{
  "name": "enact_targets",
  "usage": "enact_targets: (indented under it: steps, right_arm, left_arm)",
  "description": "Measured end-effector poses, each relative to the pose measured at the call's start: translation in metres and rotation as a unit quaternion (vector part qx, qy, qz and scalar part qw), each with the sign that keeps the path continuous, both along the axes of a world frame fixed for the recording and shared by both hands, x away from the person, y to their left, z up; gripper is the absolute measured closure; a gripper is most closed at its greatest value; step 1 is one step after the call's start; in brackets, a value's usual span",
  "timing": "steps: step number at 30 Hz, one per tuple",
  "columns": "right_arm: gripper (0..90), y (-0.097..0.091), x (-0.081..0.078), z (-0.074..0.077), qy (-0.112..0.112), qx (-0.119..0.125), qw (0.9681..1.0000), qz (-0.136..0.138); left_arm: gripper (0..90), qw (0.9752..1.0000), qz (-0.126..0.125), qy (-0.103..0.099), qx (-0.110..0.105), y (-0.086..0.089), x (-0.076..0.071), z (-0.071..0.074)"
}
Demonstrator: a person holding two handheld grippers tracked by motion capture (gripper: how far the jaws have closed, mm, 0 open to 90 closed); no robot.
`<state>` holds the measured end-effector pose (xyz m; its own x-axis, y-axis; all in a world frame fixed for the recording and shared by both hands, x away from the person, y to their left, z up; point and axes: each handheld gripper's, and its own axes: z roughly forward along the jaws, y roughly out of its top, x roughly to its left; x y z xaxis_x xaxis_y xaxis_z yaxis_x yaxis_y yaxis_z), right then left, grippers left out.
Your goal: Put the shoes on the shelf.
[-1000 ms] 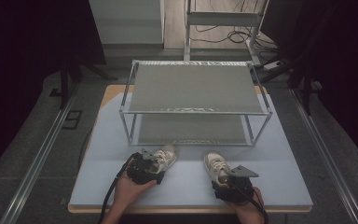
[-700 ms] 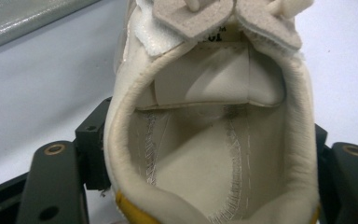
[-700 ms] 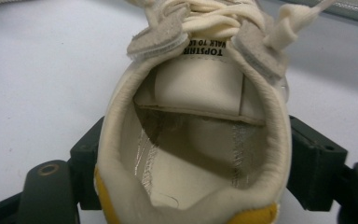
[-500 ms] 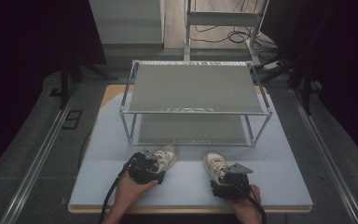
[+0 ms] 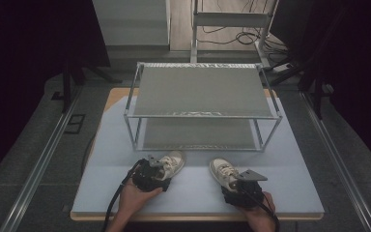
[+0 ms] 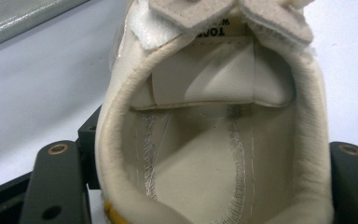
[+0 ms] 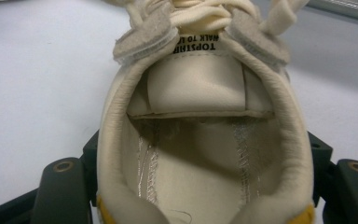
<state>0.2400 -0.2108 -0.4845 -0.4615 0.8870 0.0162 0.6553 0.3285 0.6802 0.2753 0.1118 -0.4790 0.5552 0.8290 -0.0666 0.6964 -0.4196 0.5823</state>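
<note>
Cream shoes [image 5: 171,163] sit heel-first between both claws' low, level jaws

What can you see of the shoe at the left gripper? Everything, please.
The left shoe is a small cream sneaker of smooth, leather-like material with grey suede-like tabs at the laces, a printed tongue label, a stitched insole and a yellow patch at the heel. It stands upright on the pale blue mat, toe toward the wire rack. The left gripper straddles its heel; its black fingers flank the collar on both sides, lying against it as far as one can tell.
</note>
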Motion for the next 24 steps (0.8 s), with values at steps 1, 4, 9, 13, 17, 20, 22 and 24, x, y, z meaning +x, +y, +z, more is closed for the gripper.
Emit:
enact_targets:
  steps: [1, 4, 9, 13, 17, 20, 22, 24]
  right_arm:
    - [29.0, 0.0, -0.001, 0.001, -0.001, 0.002, 1.0, 0.001]
    - [29.0, 0.0, -0.002, 0.005, -0.008, 0.006, 0.9999, 0.003]
    - [29.0, -0.002, 0.002, 0.015, -0.02, 0.02, 0.9996, -0.002]
    - [29.1, 0.0, 0.012, 0.021, -0.028, 0.026, 0.9993, -0.007]
    - [29.1, 0.003, 0.023, 0.025, -0.032, 0.03, 0.999, -0.01]
    - [29.1, 0.005, 0.034, 0.025, -0.033, 0.033, 0.9987, -0.018]
    - [29.1, 0.006, 0.042, 0.025, -0.035, 0.034, 0.9986, -0.021]
    - [29.1, 0.007, 0.047, 0.025, -0.034, 0.036, 0.9985, -0.025]
  left_arm:
    - [30.2, 1.0, 0.0, -0.002, -0.002, 0.001, -0.001, 0.002]
    - [30.2, 0.9999, -0.001, -0.008, -0.012, 0.002, -0.001, 0.008]
    - [30.1, 0.9994, 0.007, -0.023, -0.023, -0.002, 0.003, 0.018]
    - [30.0, 0.999, 0.014, -0.027, -0.033, -0.008, 0.01, 0.022]
    - [30.0, 0.9987, 0.018, -0.028, -0.037, -0.015, 0.019, 0.023]
    - [30.0, 0.9989, 0.019, -0.027, -0.035, -0.019, 0.026, 0.024]
    - [30.0, 0.9988, 0.021, -0.028, -0.035, -0.022, 0.03, 0.025]
    - [30.0, 0.9987, 0.023, -0.028, -0.035, -0.023, 0.033, 0.025]
